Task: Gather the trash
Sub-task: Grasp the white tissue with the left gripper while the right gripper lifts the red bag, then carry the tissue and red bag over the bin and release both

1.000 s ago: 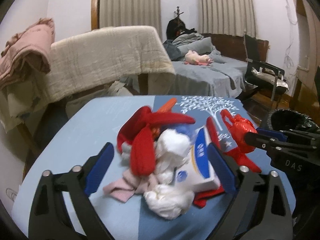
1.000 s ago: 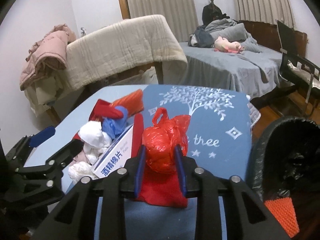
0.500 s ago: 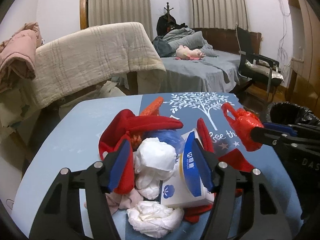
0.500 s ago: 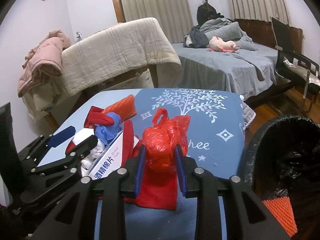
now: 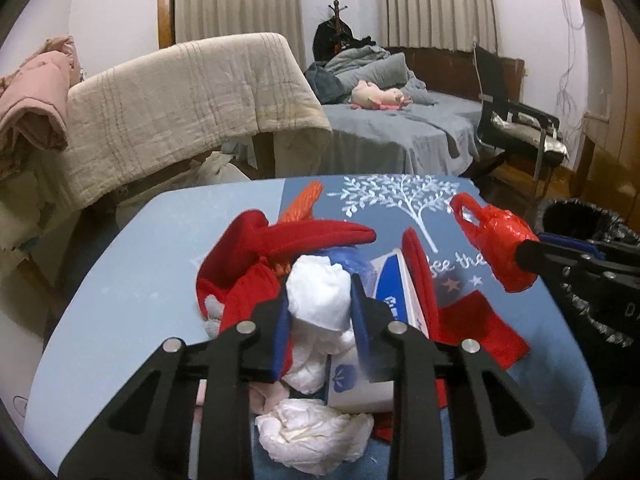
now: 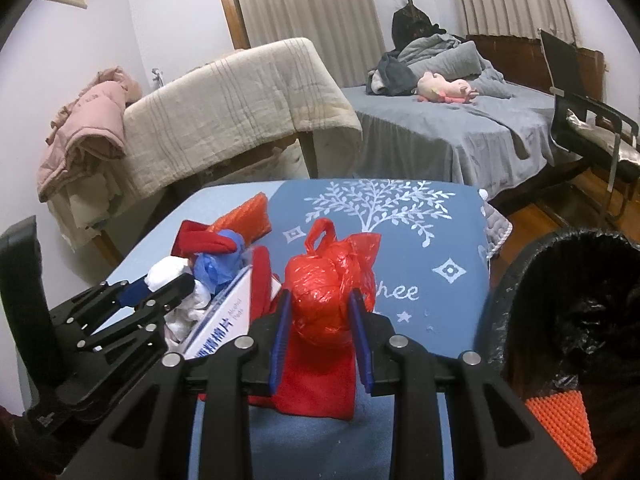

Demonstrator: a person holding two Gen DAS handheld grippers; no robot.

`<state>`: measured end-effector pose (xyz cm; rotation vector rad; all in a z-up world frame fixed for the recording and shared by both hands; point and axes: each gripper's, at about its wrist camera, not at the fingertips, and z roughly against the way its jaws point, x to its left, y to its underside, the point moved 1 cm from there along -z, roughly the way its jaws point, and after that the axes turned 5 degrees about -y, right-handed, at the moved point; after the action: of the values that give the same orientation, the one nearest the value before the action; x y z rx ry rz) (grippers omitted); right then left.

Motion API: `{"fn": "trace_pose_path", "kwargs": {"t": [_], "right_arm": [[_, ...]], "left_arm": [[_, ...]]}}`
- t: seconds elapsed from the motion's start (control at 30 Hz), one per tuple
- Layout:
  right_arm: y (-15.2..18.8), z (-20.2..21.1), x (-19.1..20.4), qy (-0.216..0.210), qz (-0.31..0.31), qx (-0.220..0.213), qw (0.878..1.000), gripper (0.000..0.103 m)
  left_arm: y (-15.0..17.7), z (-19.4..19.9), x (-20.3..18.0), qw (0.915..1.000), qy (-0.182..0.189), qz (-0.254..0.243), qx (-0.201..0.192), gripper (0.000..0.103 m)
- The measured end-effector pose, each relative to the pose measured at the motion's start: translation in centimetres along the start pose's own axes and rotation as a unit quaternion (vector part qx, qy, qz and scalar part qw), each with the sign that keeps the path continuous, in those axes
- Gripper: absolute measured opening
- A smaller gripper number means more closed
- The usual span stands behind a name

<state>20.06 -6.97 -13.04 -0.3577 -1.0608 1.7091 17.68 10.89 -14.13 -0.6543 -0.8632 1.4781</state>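
Note:
On the blue tree-print tablecloth (image 5: 140, 280) lies a heap of trash: red cloth (image 5: 280, 236), a blue-and-white box of alcohol pads (image 5: 394, 284) and white tissue wads. My left gripper (image 5: 319, 312) is closing, and its blue pads touch both sides of the upper tissue wad (image 5: 316, 292). A second wad (image 5: 316, 436) lies under the gripper's frame. My right gripper (image 6: 318, 316) is shut on a knotted red plastic bag (image 6: 324, 280), held just above a red cloth. In the left wrist view the bag (image 5: 500, 240) shows at the right.
A bin with a black liner (image 6: 516, 264) stands right of the table, beside an orange spiked mat (image 6: 560, 420). Behind the table are a beige quilt (image 5: 192, 96) over a rack, a grey bed (image 6: 460, 120) and a black chair (image 5: 516, 120).
The left gripper's jaws have narrowed from wide around the whole heap to the white tissue wad. The right gripper still holds the red bag in the same place.

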Motion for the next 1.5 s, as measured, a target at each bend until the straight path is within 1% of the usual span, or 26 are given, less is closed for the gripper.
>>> {"fn": "trace_pose_path", "kwargs": {"t": [0.17, 0.4, 0.47, 0.63, 0.77, 1.1, 1.27, 1.5], "right_arm": [[-0.3, 1.1, 0.1, -0.001, 0.002, -0.012, 1.000, 0.029], [-0.2, 2.2, -0.1, 0.003, 0.001, -0.011, 1.000, 0.029], [-0.2, 2.7, -0.2, 0.005, 0.000, -0.013, 1.000, 0.029], [-0.4, 4.6, -0.7, 0.012, -0.001, -0.028, 1.000, 0.029], [-0.7, 6.5, -1.6, 0.022, -0.005, -0.042, 0.999, 0.029], [-0.8, 10.5, -4.7, 0.064, -0.023, -0.065, 0.996, 0.029], [0.1, 12.4, -7.2, 0.096, -0.040, -0.068, 0.992, 0.029], [1.4, 15.2, -11.1, 0.144, -0.076, -0.077, 0.984, 0.029]], "left_arm": [[-0.7, 2.1, -0.1, 0.9997, 0.007, 0.003, -0.021, 0.027], [-0.4, 3.6, -1.1, 0.9992, 0.029, 0.006, -0.025, 0.027], [-0.7, 4.5, -1.5, 0.9986, 0.037, 0.012, -0.035, 0.027], [-1.6, 6.7, -2.9, 0.9962, 0.058, 0.008, -0.064, 0.027], [-2.4, 7.2, -4.0, 0.9946, 0.075, 0.009, -0.071, 0.027], [-3.5, 7.4, -7.8, 0.9898, 0.123, 0.003, -0.073, 0.027], [-4.2, 7.5, -11.1, 0.9843, 0.158, -0.008, -0.078, 0.027], [-4.7, 7.2, -16.0, 0.9762, 0.200, -0.028, -0.079, 0.027]]}}
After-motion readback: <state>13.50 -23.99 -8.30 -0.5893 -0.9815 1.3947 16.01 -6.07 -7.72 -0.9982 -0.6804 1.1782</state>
